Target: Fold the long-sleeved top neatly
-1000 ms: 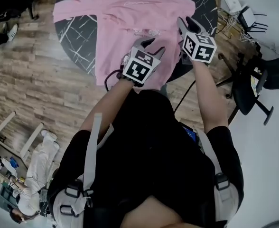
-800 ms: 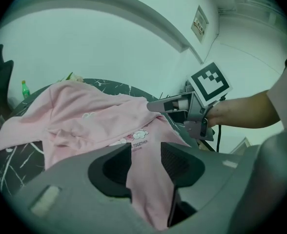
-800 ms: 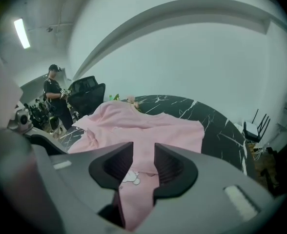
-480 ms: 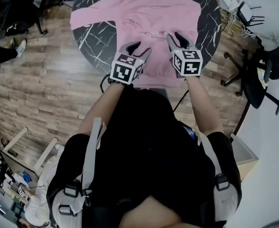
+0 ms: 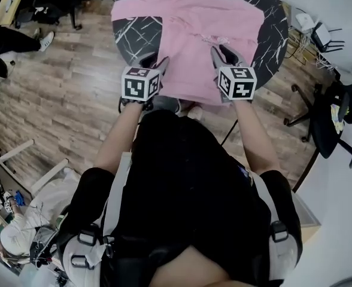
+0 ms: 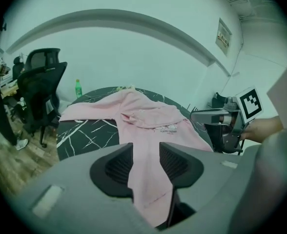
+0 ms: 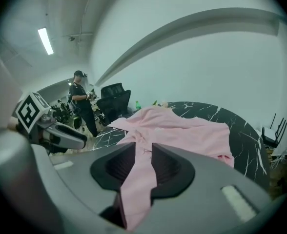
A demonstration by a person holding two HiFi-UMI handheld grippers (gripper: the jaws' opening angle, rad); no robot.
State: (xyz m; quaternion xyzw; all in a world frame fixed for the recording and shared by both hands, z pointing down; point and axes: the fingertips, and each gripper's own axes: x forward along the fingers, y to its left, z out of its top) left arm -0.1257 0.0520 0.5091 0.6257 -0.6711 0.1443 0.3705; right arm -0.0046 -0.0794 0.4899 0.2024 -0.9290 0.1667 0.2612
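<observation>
Top (1): pink long-sleeved top, lies mostly on the table, front side up w/ small print on the chest; near hem hangs off the table edge toward the person.
Sleeves: 1 seen laid out flat to the left over the dark tabletop; can't make out the other.
Table (1): round black marble-look table, white veins, bare at both sides of the top.
Grippers (2): left gripper and right gripper, side by side at the near hem, apart from each other, both angled down.
Left jaws: have just been closing; pink fabric fills the gap btwn the pads, clamped on the hem at the top's left part.
Right jaws: have just been closing too; a strip of pink fabric runs btwn the pads, pinched at the hem's right part.
Marker cubes (2): 1 per gripper, black-and-white squares facing up in the head view.
Bottle (1): green bottle upright at the far table edge, just beyond the top.
Chairs: 2 black office chairs left of the table in the left gripper view.
Other ppl (1): a person in dark clothes stands well beyond the table.
Floor: wood-plank floor around the table.
</observation>
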